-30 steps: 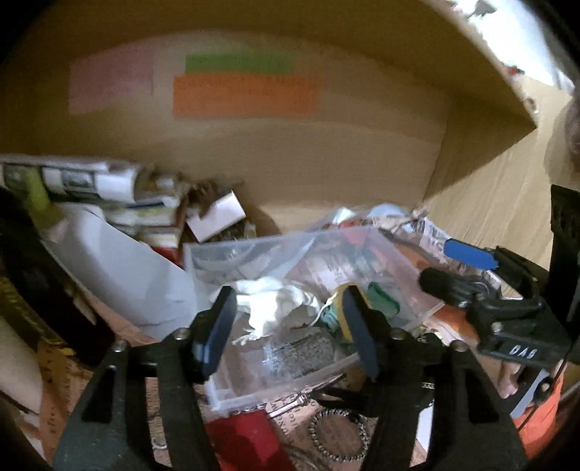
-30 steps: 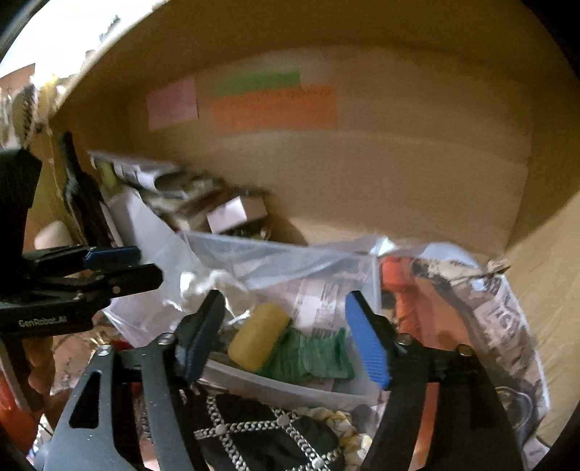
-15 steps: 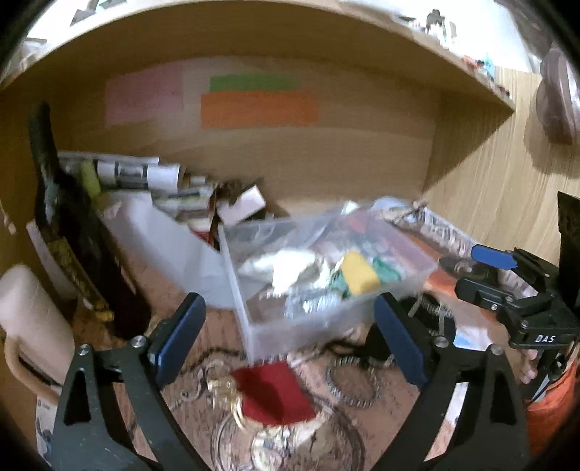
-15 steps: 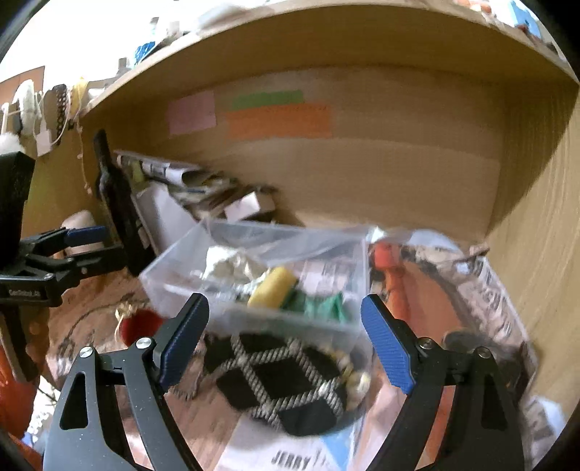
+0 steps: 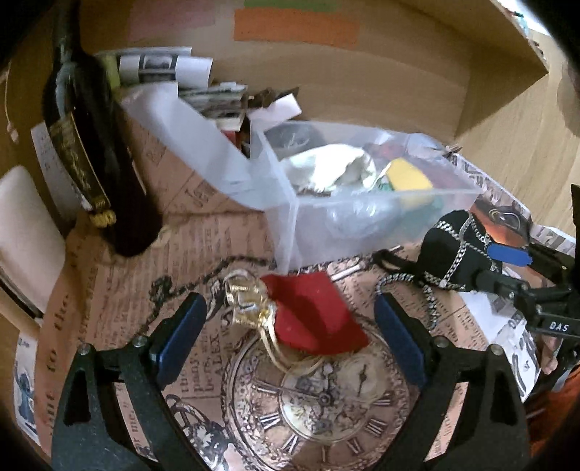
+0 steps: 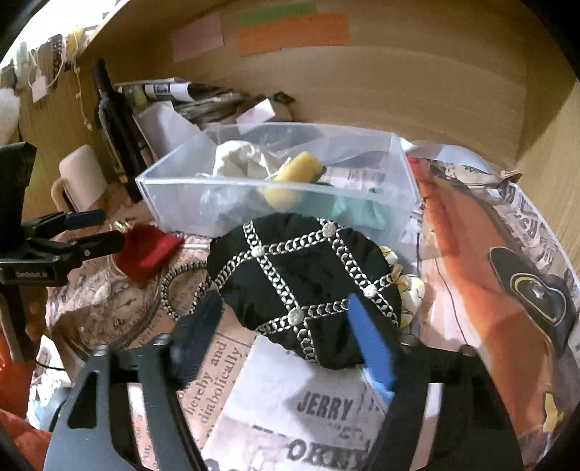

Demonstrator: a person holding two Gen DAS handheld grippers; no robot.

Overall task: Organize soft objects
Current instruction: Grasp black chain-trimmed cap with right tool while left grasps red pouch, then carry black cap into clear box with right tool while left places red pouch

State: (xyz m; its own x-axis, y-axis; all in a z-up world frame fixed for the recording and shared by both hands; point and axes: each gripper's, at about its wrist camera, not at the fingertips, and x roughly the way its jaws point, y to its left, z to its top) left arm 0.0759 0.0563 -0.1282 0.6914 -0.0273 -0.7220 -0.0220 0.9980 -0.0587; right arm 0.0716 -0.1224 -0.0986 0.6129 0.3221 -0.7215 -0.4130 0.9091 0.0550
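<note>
1. While you work inside a wooden alcove [image 6: 398,90], your surface is a shelf papered with old newsprint [image 5: 203,232] and a printed pocket-watch picture [image 5: 319,395]; an orange poster [image 6: 482,290] lies at the right.
2. On the back wall you have three paper strips: one pink [image 6: 197,38], one green [image 6: 277,12], one orange [image 6: 293,32].
3. You have one clear plastic box [image 6: 402,170] in the middle of the shelf. It holds one white cloth [image 6: 235,159], one yellow sponge [image 6: 293,174] and something green [image 6: 359,210] beside the sponge.
4. One dark bottle [image 5: 94,163] stands at the left, with one white mug [image 6: 81,177] near it and a heap of papers [image 5: 174,69] behind.
5. One red pouch [image 5: 311,315] with a gold cord lies just in front of the box. Your left gripper [image 5: 290,333] has its jaws wide apart on either side of the pouch, and neither pad touches it.
6. One black bag [image 6: 308,282] crossed with silver chains lies in front of the box, right of the pouch. Your right gripper [image 6: 286,340] is closing its jaws around the bag's near edge. The blue fingers [image 6: 369,344] are blurred, so you cannot tell whether they press the bag.
</note>
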